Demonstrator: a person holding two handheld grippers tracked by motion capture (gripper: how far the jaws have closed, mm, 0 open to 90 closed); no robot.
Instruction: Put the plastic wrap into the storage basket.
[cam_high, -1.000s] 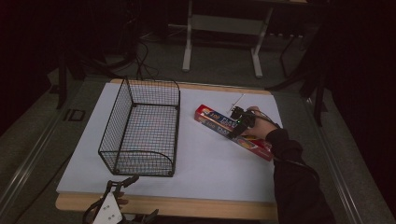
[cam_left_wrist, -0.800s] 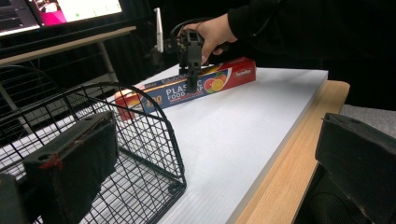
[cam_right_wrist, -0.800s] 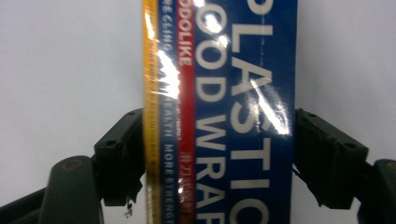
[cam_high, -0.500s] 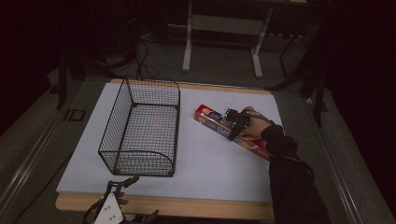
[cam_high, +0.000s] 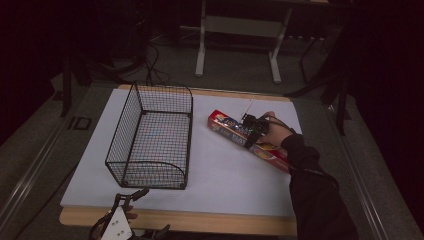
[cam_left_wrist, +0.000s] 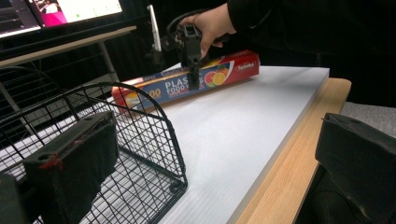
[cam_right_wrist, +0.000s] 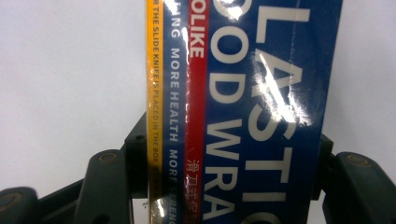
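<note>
Long, glossy red-and-blue cardboard plastic-wrap box (cam_high: 250, 140) lies flat on the white board, clamped across by right gripper (cam_high: 252, 131); left gripper (cam_high: 131, 197) gapes empty.

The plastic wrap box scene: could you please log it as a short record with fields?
Box: plastic wrap box, lying flat on the white board
Right gripper: right gripper, jaws just closed, clamped across the box
Basket: wire basket, left of the box, apart from it
Left gripper: left gripper, open, at the table's near edge
</note>
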